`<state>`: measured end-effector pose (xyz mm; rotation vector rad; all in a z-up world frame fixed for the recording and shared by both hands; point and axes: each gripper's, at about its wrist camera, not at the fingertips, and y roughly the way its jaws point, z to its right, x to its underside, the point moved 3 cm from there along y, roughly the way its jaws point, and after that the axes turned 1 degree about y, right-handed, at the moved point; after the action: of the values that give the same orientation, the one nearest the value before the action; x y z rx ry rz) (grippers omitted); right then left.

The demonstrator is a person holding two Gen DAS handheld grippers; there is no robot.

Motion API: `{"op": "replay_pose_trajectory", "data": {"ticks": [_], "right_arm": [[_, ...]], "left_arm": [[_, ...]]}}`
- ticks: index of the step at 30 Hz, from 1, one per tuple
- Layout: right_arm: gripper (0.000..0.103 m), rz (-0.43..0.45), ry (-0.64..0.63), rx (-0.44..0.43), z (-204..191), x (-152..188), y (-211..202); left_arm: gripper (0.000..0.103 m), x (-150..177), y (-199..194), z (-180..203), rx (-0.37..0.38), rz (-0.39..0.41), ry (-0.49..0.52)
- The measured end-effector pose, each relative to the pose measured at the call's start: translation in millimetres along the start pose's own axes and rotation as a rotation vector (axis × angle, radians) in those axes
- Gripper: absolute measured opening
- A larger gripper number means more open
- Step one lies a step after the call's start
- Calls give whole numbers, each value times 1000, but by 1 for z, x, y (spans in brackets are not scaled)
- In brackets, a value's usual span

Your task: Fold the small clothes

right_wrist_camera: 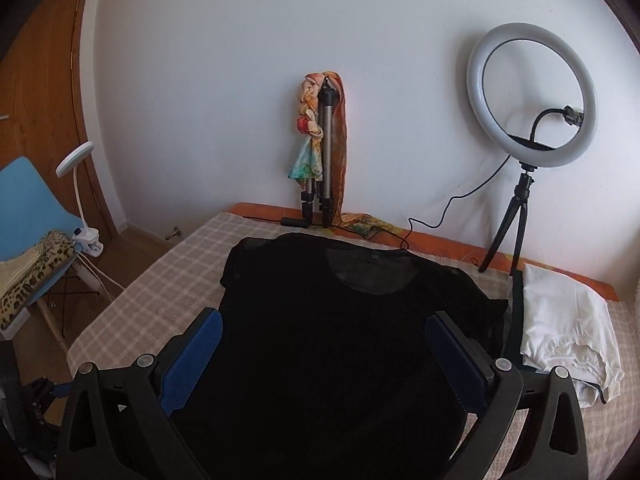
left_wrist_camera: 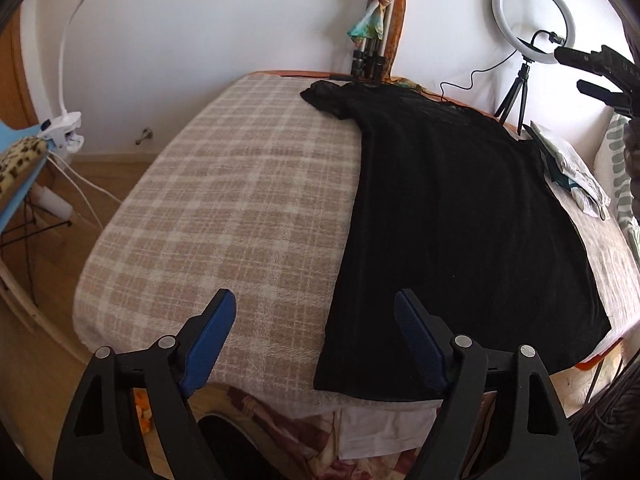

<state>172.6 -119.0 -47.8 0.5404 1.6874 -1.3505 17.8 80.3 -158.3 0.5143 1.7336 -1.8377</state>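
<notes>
- The black short-sleeved top lies flat on the beige checked blanket, filling the frame's right.
- The left gripper gapes wide, empty, bottom centre.
- The right gripper hangs wide, gripping nothing.

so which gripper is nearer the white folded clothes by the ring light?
Right. The right gripper hangs open over the black shirt, with the white folded clothes just beside it. The left gripper is at the shirt's near hem corner, opposite side.
</notes>
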Motion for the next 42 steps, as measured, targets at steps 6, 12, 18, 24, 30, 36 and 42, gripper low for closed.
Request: {"op": "replay_pose_trajectory", "data": {"ticks": [6,12,18,24,30,36,42], "right_arm": [[90,-70,5,-115,-33,-38,52],[81,-148,-10,-177,-63,-71,117],[73,-295,-17,-269,-102,-86,201],[65,-407,-34,-265,-135,-77,277],[55,-477,-62,-219,-156,-65,340],[54,-509,-100,-139,-163,-59,377],[41,-544,-127,-106,-160,-46,399]], "left_arm": [[64,6,12,-4,63,-45,-36],[61,9,25,-7,135,-100,-88],[48,7,32,-10,174,-113,-123],[33,5,36,-5,202,-113,-101],[10,6,40,-10,274,-130,-160],[6,8,40,-14,299,-126,-190],[6,9,40,-15,310,-126,-205]]}}
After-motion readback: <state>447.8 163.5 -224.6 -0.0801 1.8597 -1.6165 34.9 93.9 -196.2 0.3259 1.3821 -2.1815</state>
